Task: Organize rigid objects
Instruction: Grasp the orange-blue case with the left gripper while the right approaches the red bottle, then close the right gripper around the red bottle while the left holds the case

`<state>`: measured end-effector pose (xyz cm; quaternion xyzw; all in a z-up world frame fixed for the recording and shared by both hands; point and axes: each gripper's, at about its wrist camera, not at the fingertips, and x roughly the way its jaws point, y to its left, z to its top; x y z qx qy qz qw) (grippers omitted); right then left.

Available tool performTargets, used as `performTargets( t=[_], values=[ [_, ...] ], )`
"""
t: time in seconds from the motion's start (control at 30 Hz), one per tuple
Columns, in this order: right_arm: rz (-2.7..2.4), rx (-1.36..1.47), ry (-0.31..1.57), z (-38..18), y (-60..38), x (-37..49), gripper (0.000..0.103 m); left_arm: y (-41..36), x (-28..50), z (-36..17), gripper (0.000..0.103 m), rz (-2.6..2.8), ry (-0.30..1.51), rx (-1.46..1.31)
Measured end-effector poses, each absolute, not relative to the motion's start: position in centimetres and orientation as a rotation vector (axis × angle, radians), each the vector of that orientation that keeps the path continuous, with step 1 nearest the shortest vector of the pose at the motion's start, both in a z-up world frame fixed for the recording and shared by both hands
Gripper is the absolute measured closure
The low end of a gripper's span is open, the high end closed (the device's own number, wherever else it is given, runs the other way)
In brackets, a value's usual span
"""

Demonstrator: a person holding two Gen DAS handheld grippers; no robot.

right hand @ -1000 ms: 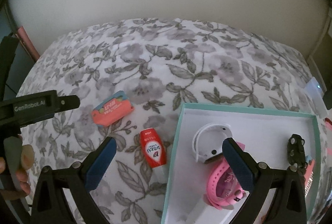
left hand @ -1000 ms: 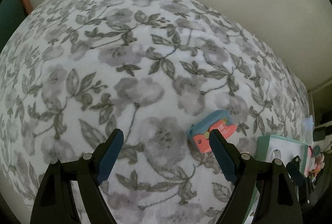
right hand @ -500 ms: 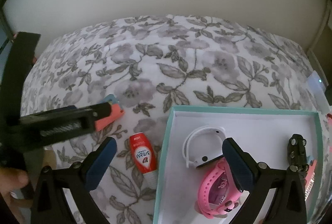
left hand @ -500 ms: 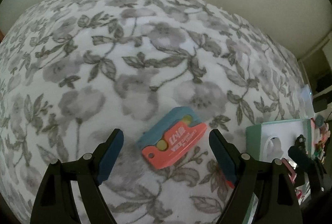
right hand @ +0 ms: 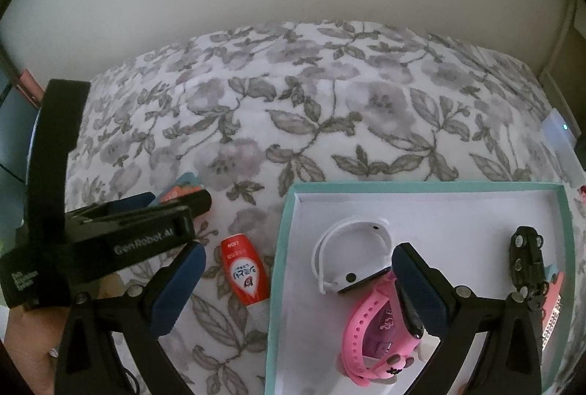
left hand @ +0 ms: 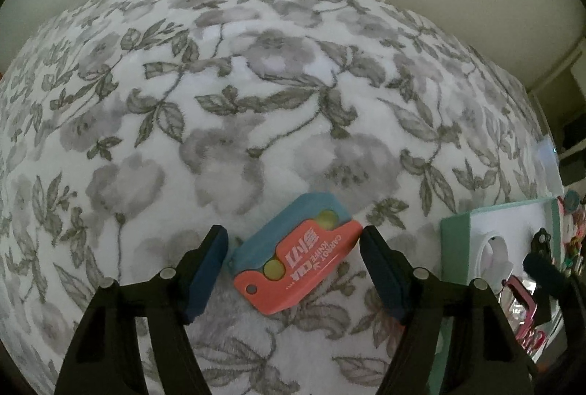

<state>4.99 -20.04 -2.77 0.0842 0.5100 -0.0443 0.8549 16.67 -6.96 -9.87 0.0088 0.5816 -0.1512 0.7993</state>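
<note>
Left wrist view: left claw (left hand: 293, 263) is closing around the coral-and-teal carrot knife (left hand: 298, 263) lying on the floral bed (left hand: 256, 102), pads not touching yet. Right wrist view: right claw (right hand: 296, 279) is hanging open, straddling the teal tray's (right hand: 284, 248) left edge beside a red tube (right hand: 243, 272).

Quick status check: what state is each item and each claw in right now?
left claw: jaws closing around the carrot knife, pads not yet pressing
carrot knife: flat on the floral blanket, outside the box
right claw: open, empty
red tube: lying on blanket, outside box
teal box: open
white watch: in box
pink watch: in box
</note>
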Motion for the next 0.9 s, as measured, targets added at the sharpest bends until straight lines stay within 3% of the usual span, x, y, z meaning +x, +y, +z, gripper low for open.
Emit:
performTargets(
  t=[0.33,0.9],
  values=[
    [-0.096,0.140,1.047,-1.9,-19.4,4.9,0.000,-5.3,16.6,-10.1,0.028,-0.284,1.300,-0.004],
    [0.057,0.117,1.085,-2.8,-15.5,5.8,0.019,1.1,16.8,-10.6,0.028,-0.196,1.362,-0.093]
  ],
)
